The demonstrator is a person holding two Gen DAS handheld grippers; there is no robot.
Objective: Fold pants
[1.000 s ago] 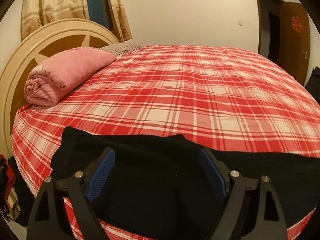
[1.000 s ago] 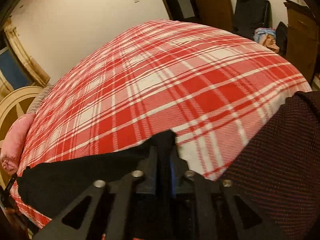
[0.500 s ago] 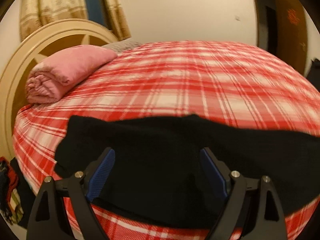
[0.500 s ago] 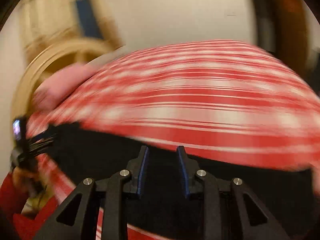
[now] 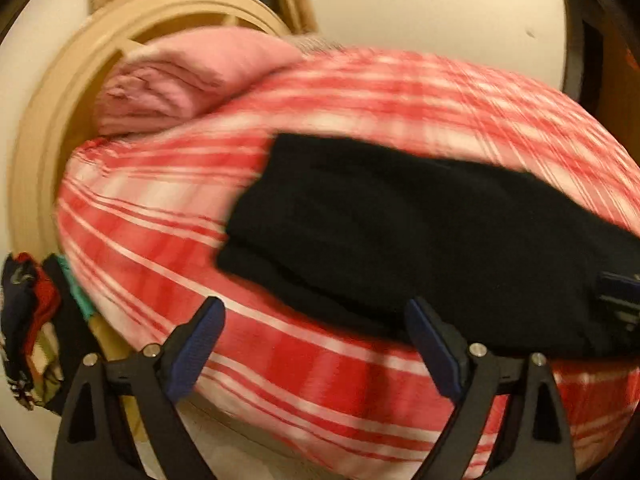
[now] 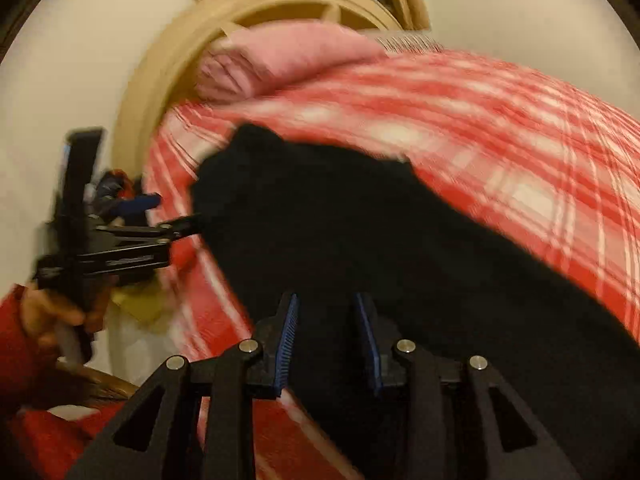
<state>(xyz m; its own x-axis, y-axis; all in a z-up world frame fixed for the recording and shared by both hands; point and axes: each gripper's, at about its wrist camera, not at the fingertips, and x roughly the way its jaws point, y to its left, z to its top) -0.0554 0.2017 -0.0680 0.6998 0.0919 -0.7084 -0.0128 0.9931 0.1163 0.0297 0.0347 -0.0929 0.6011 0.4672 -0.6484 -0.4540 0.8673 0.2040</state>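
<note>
Black pants (image 5: 420, 240) lie as a long band on the bed (image 5: 160, 248), near its front edge, foot end toward the headboard (image 5: 36, 152). Both views motion-blurred.

Left gripper (image 5: 316, 344): fingers wide apart, nothing between them, just off the near left end of the cloth. Right gripper (image 6: 326, 340): fingers (image 6: 288, 340) partly apart over dark cloth; looks released, not clamped.

Judgement: a fold has been laid, next one pending. To do it well, pinch all layers at the end corners together, lift low, carry the end over evenly so edges line up, then smooth flat before letting go.

Materials: pants are matte, soft, thick-looking knit or fleece; layered edge visible at the left end, outline roughly rectangular. Bed sheet is red-and-white plaid, smooth and taut. Rolled pink blanket (image 5: 188, 80) by the curved beige wooden headboard.
</note>
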